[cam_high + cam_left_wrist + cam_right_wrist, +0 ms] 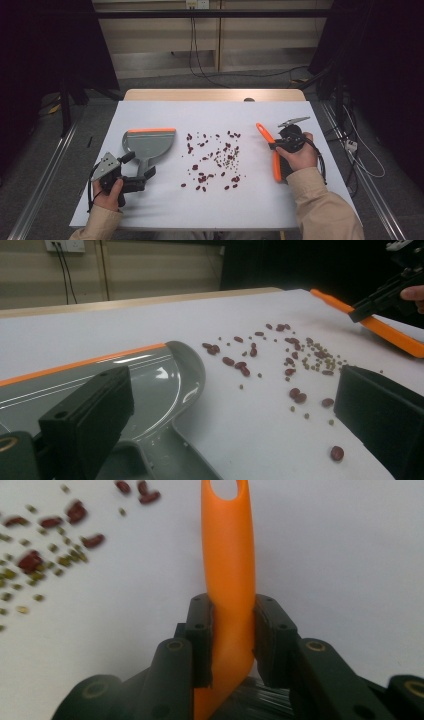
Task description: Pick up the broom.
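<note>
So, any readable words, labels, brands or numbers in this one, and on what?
None can be read.
Grey dustpan: no print visible.
Orange brush handle: plain, no marking.
Wall socket behind the table: too small and blurred to tell.

Your orange brush handle (230, 565) sits clamped between two black pads, its slim tip with a hanging hole pointing away over the white table (280, 195). From above, that orange brush (272, 152) runs lengthwise at the table's right side, well clear of the spill. Your grey dustpan (148, 144) lies flat on the left, orange strip along its far lip, handle toward you. Between them, red beans (202, 176) and small green ones (320, 361) lie scattered loose.
</note>
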`<act>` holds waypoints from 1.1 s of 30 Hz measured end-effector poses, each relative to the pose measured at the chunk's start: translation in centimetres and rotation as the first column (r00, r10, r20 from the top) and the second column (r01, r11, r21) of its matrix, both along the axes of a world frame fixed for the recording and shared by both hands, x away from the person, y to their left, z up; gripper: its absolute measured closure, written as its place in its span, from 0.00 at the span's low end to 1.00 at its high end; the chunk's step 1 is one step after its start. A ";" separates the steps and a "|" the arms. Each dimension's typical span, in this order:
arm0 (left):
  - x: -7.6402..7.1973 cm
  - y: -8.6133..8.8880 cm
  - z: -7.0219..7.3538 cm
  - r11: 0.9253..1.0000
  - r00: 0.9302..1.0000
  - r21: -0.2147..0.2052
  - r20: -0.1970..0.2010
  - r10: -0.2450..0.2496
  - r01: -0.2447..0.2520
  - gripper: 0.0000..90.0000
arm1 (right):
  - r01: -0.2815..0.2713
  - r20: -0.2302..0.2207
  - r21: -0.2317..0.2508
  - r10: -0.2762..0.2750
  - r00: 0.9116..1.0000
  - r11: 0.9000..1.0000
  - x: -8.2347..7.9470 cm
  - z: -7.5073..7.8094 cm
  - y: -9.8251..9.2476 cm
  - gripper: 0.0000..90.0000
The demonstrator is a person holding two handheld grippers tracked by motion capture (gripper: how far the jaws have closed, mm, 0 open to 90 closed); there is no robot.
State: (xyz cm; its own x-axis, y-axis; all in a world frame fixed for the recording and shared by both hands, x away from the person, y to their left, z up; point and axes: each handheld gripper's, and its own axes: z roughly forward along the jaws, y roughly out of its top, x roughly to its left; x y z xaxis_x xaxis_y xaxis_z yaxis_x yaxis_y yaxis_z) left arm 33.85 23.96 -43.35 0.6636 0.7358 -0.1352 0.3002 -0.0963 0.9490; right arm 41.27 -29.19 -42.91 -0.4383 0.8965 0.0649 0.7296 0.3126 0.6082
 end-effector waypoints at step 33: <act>-0.2 -9.6 4.3 0.977 0.977 0.004 0.012 -0.214 0.214 0.03 | -0.073 0.468 0.317 -0.089 0.879 0.946 -7.3 4.2 -2.2 0.80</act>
State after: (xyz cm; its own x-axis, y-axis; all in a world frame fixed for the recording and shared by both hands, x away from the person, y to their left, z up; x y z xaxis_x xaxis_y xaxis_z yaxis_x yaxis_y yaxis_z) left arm 33.67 14.40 -39.07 0.8075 0.5765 -0.1248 0.2609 -0.1594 0.9521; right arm 33.96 -31.40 -38.76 -0.4809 0.8668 0.1320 0.3319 0.0406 0.9424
